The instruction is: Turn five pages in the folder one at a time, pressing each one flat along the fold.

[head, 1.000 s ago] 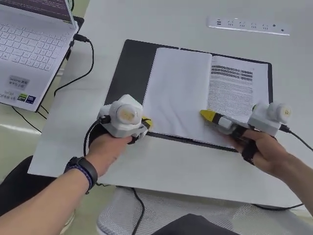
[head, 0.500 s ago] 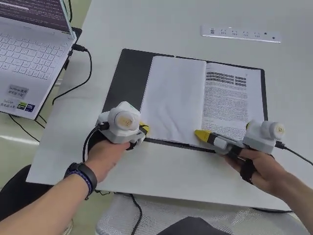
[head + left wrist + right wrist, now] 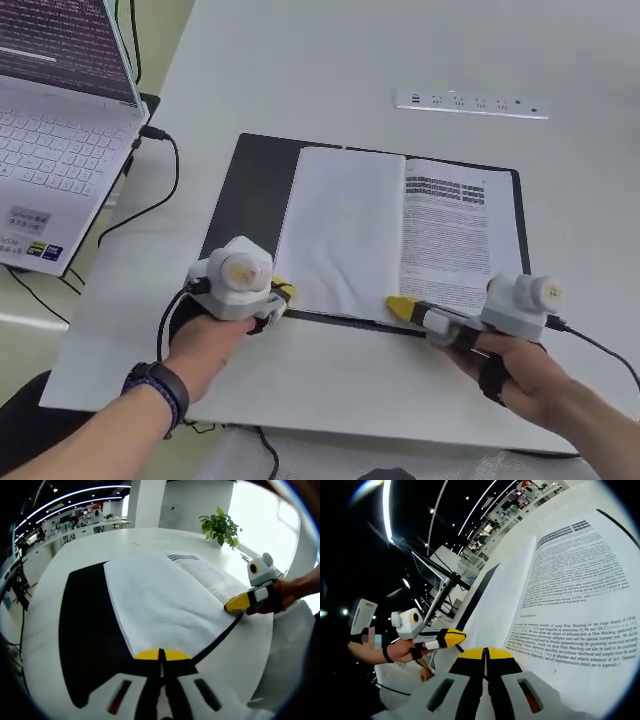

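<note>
A black folder lies open on the white table, with a blank page on its left and a printed page on its right. My left gripper is shut with nothing in it, its yellow tips at the folder's near left edge. My right gripper is also shut and bare, resting at the bottom of the fold between the two pages. In the left gripper view the right gripper shows at the page's near edge.
An open laptop sits at the far left, its cable running beside the folder. A white power strip lies beyond the folder. Bare table lies to the right of the folder. The table's near edge is just below my hands.
My right gripper has slid down along the fold from mid-page to the folder's near edge. The left gripper has stayed at the folder's near left edge. The camera has shifted.
</note>
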A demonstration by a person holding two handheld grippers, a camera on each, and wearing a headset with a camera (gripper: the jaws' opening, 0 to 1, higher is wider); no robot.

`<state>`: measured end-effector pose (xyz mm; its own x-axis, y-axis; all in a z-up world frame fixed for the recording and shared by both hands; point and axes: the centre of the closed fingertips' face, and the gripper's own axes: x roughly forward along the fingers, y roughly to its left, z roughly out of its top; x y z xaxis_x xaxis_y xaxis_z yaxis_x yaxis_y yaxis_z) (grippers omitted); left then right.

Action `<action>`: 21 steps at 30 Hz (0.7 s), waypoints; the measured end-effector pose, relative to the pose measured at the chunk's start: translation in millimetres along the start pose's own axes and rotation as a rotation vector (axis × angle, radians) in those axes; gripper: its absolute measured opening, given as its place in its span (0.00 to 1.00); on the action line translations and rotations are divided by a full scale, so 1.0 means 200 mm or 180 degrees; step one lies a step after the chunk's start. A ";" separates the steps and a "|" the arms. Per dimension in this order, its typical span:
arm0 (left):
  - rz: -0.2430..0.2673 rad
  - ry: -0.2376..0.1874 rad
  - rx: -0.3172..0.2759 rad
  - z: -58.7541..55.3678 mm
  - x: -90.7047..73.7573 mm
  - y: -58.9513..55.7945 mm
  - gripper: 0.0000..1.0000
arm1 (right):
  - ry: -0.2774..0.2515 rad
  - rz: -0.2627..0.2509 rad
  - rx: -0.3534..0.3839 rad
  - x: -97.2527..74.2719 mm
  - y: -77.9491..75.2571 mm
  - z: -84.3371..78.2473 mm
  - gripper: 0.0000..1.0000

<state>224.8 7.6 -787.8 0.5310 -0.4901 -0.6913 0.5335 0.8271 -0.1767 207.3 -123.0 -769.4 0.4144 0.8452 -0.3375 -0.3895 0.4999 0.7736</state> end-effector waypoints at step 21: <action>-0.0009 -0.0170 0.0083 0.13 -0.16 -0.08 0.27 | -0.0061 -0.0488 -0.0786 -0.31 -0.04 0.08 0.24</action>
<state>216.1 3.2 -745.5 0.5634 -0.5070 -0.6524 0.5517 0.8186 -0.1597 198.2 -182.3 -746.0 0.4984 0.7537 -0.4283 -0.5086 0.6543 0.5597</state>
